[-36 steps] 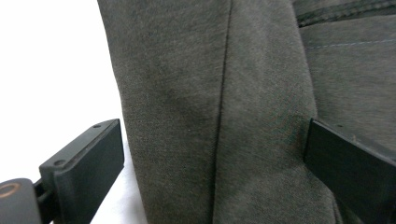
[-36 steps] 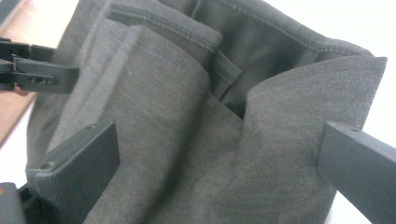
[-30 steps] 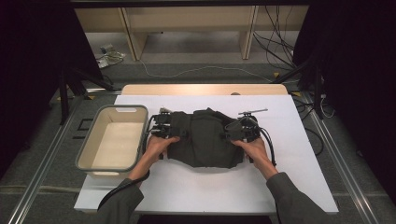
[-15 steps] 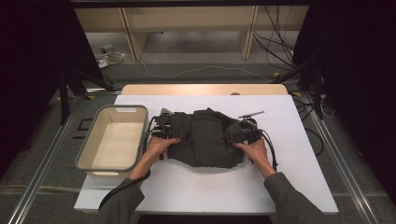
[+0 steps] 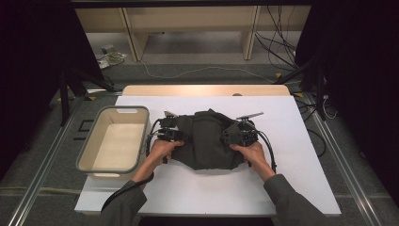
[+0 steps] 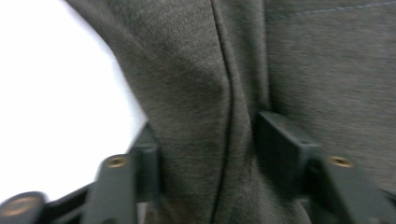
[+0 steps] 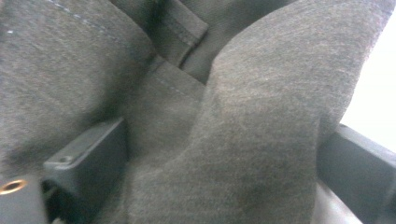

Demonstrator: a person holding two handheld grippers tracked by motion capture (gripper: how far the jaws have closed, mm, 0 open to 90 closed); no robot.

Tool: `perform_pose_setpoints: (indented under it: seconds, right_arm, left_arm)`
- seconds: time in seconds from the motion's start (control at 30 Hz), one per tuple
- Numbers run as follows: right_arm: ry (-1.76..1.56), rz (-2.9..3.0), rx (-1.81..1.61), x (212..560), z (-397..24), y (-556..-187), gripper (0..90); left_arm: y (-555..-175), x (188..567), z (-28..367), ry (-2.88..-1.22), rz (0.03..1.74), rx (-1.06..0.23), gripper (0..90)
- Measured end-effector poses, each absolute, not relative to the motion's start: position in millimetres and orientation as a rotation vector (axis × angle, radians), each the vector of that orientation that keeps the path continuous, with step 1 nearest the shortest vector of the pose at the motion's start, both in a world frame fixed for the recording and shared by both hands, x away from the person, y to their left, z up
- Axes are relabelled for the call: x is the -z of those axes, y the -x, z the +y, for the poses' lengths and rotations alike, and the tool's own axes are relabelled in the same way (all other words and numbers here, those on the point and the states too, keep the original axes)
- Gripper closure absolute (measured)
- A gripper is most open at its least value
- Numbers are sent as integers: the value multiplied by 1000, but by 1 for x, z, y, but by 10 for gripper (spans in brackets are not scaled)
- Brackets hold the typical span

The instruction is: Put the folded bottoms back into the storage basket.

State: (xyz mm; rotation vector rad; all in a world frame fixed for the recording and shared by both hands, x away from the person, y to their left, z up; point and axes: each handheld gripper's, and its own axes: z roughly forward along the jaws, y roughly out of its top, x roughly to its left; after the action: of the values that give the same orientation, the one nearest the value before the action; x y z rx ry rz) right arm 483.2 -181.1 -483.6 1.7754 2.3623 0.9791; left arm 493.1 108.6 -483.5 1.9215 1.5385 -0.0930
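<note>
Both grippers' jaws have just been closing: left gripper (image 5: pixel 175 133) fingers (image 6: pixel 142 161) now pinch a fold of the dark grey garment (image 5: pixel 207 141); right gripper (image 5: pixel 236 133) likewise. Garment lies mid-bench (image 5: pixel 282 188), right of the tub (image 5: pixel 87 148). Looks ready to lift or fold.

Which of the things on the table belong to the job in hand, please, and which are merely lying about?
In the job: dark grey garment, left gripper, right gripper, both with a fold between their jaws.
Lying about: beige bin, white table cover.
</note>
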Motion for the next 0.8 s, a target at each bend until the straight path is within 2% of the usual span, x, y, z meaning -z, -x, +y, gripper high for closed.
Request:
perform_pose_setpoints:
  seconds: [0.07,0.13,0.17,0.2,0.23,0.27,0.37,0.43,0.5,0.53,0.6,0.8]
  right_arm:
    - [-1776,2374,-1001,483,-180,-482,171]
    - [-1783,2377,-1014,483,-179,-482,203]
    - [-1789,2387,-1045,483,-177,-481,283]
    - [-1789,2387,-1045,483,-177,-481,283]
    - [-1801,2395,-1074,484,-175,-480,340]
    - [-1801,2395,-1074,484,-175,-480,340]
    - [-1814,2416,-1123,486,-173,-480,459]
    - [-1821,2429,-1139,486,-173,-480,492]
    - [-1812,2449,-1207,488,-174,-480,627]
    - [-1812,2449,-1207,488,-174,-480,627]
    - [-1795,2462,-1237,487,-173,-479,691]
    - [-1751,2470,-1291,482,-170,-475,726]
  left_arm:
    - [-493,484,108,-1923,1529,97,592]
    - [-492,483,108,-1927,1525,90,620]
    - [-491,483,108,-1925,1523,87,673]
    - [-490,483,108,-1925,1519,88,673]
    - [-488,483,107,-1913,1513,82,710]
    - [-488,483,107,-1913,1513,82,722]
    - [-486,481,107,-1902,1500,86,747]
    - [-484,479,105,-1906,1482,82,751]
    - [-481,478,103,-1908,1462,62,758]
    - [-481,478,103,-1908,1462,62,760]
    - [-479,475,103,-1902,1450,69,763]
    - [-473,466,101,-1881,1407,77,767]
